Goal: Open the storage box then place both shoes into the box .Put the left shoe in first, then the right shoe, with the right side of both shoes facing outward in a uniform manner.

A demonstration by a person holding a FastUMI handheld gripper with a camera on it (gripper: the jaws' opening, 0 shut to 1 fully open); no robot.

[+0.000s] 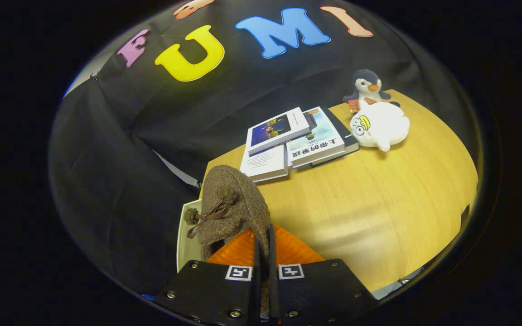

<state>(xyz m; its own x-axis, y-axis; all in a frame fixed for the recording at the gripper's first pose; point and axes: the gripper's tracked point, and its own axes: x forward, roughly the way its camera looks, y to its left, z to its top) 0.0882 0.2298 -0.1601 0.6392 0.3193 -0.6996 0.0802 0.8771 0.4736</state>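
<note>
**Clearly mid-carry: one shoe gripped, box barely visible**

Broadly, the largest thing here is the wooden table (379,203), which stretches beyond the fingers. On it, well ahead, lies a stack of books (295,140), and just beside them a white plush toy (381,127) with a small penguin toy (366,86) touching it from behind.

Closer in, a brown fuzzy shoe (236,203) with a little bow on it is held up off the table, its edge pinched between the fingers. The gripper (264,253) is clenched on that edge, the fingers nearly together with only the shoe's thin material between them.

Under the shoe, a pale rim shows, probably part of the storage box (184,240); it sits at the table's near corner, just left of the fingers.

By my reading, the task is partway along: a shoe is in hand near the box but not yet set down. Whether this is the left or right shoe is hard to tell. The box's inside, its lid and any second shoe are hidden behind the shoe and fingers.
</note>
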